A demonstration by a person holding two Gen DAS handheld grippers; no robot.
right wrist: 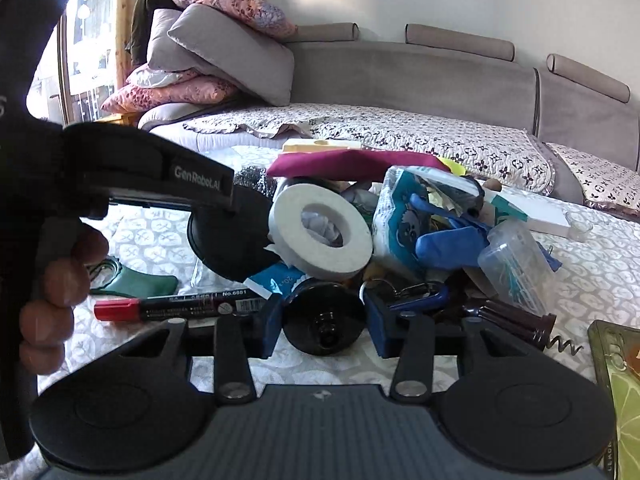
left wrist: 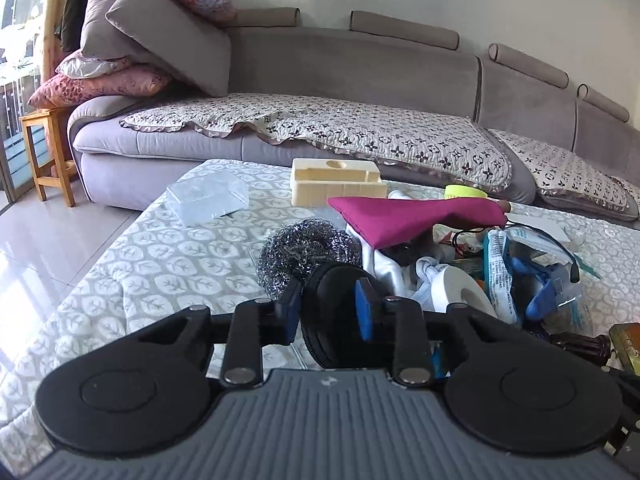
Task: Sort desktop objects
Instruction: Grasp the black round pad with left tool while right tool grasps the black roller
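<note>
A heap of small things lies on the quilted table. In the left wrist view my left gripper (left wrist: pixel 327 312) is shut on a round black zip case (left wrist: pixel 340 316), with a steel wool scourer (left wrist: pixel 308 248), a magenta cloth (left wrist: pixel 408 216) and a white tape roll (left wrist: pixel 460 292) just beyond. The right wrist view shows that left gripper (right wrist: pixel 224 200) holding the case (right wrist: pixel 232 244) beside the tape roll (right wrist: pixel 324 232). My right gripper (right wrist: pixel 324 324) is shut on a black round lid-like object (right wrist: pixel 324 320) low over the table.
A red-capped black marker (right wrist: pixel 180 308) and a green pouch (right wrist: pixel 140 280) lie left of the right gripper. A corkscrew (right wrist: pixel 520 324), a clear jar of clips (right wrist: pixel 516 264) and a blue packet (right wrist: pixel 404 216) sit right. A clear box (left wrist: pixel 208 200) and cream tray (left wrist: pixel 336 180) stand farther back. A grey sofa (left wrist: pixel 360 80) is behind.
</note>
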